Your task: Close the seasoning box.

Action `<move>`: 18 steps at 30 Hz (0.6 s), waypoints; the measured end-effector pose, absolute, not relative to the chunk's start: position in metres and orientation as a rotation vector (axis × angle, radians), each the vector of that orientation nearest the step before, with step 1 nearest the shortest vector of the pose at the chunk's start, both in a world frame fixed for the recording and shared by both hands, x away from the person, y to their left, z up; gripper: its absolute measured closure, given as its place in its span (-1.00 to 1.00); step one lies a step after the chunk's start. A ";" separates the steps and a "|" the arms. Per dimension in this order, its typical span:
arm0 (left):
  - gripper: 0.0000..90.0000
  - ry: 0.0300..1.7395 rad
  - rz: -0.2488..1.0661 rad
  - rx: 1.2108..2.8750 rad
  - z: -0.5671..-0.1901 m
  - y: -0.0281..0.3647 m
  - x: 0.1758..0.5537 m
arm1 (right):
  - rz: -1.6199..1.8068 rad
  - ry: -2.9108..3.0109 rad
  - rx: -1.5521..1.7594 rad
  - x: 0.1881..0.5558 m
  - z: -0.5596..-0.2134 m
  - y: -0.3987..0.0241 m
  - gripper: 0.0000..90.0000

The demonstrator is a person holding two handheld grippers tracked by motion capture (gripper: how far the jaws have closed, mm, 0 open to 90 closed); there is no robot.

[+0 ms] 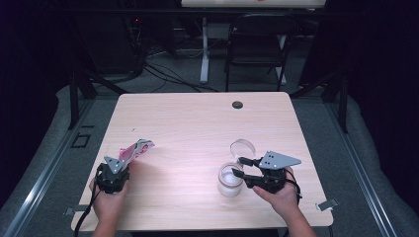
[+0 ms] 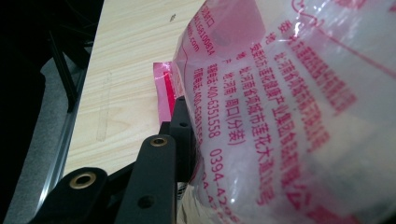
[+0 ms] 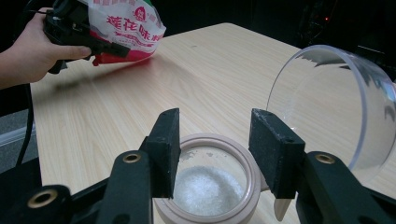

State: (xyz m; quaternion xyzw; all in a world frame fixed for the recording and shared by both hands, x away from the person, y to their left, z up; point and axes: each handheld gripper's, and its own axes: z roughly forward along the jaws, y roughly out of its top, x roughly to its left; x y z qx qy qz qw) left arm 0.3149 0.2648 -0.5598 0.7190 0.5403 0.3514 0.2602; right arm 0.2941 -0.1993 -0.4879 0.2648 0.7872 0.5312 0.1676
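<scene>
A pink and white printed bag is held just above the table's left side, with my left gripper shut on its lower end. In the left gripper view the bag covers the right side, and one black jaw presses on its edge while the other jaw is hidden behind it. At the right stands an open glass jar with white grains inside. My right gripper hovers open just over the jar's rim, holding nothing. A clear round lid lies tilted just beyond the jar.
The wooden table has a small dark cable hole near its far edge. Behind the table stand a black chair and a white desk leg. A hand carries the left gripper.
</scene>
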 end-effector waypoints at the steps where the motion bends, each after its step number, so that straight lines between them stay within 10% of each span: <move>1: 0.60 1.470 0.940 1.946 -0.561 0.265 0.315 | 1.511 2.240 0.754 0.294 -0.488 -0.199 0.18; 18: 0.32 1.481 0.845 1.937 -0.567 0.267 0.317 | 1.510 2.245 0.759 0.294 -0.489 -0.199 0.18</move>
